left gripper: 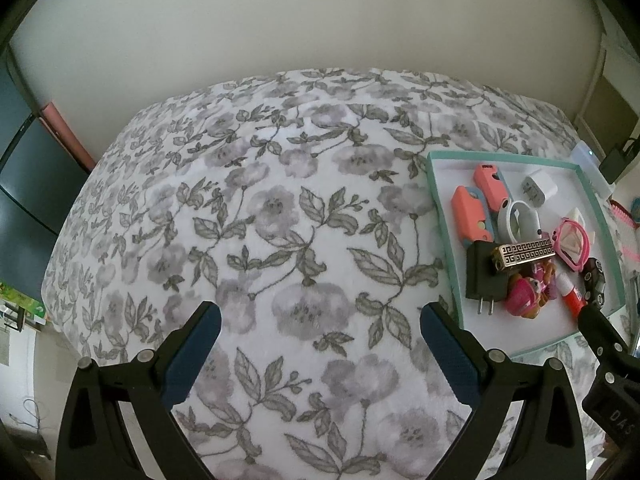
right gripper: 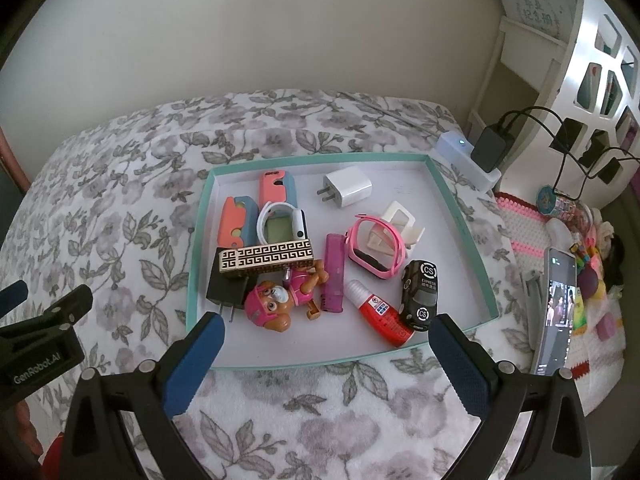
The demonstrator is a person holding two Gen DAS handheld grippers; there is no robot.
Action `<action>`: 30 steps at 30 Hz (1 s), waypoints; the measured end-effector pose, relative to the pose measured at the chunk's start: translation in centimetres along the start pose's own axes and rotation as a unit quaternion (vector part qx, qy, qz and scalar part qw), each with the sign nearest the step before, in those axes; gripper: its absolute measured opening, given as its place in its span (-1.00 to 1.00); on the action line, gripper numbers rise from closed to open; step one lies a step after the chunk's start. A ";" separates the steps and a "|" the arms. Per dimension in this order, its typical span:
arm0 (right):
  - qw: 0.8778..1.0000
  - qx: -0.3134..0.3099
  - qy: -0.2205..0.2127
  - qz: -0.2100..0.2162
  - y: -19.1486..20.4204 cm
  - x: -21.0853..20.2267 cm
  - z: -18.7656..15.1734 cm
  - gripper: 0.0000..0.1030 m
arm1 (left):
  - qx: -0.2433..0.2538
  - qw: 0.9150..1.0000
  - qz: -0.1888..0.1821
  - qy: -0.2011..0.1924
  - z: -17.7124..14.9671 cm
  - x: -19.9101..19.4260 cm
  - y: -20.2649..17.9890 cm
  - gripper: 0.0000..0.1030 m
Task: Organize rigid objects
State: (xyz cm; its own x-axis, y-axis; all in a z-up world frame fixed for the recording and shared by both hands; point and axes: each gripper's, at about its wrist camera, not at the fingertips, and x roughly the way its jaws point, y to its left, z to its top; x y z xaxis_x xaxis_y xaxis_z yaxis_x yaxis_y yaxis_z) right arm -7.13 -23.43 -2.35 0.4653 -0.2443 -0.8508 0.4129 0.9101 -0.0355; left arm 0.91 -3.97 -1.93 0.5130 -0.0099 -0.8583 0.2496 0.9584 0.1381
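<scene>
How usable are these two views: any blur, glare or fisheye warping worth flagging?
Left wrist: soft even light, no glare; the bedspread bulges strongly from fisheye distortion and the tray sits warped at the right edge. Right wrist: tray central and sharp; shelf bends; corners vignetted.

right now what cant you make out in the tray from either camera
- Black charger: right wrist view, top hidden under the patterned box; same in the left view.
- Purple lighter: right wrist view only; in the left view it is hidden behind the pile.
- Dog toy: left wrist view shows only pink parts, blurred.
- Phone: right view, screen too small to read.
</scene>
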 end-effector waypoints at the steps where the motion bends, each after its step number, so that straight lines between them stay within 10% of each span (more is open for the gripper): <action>1: 1.000 0.000 0.000 0.000 0.0 0.0 0.0 1.00 | 0.000 1.000 0.000 0.000 0.0 0.0 0.0 0.94; 30: 1.000 0.001 0.000 -0.001 0.0 0.1 0.0 1.00 | 0.000 1.000 0.001 0.003 0.0 0.1 0.1 0.94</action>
State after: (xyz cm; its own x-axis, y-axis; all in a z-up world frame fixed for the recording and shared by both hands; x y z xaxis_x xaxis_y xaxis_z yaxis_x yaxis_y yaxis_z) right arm -7.11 -23.41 -2.45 0.4643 -0.2452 -0.8511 0.4144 0.9094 -0.0360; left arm 0.98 -3.85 -1.96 0.5092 -0.0066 -0.8606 0.2493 0.9582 0.1401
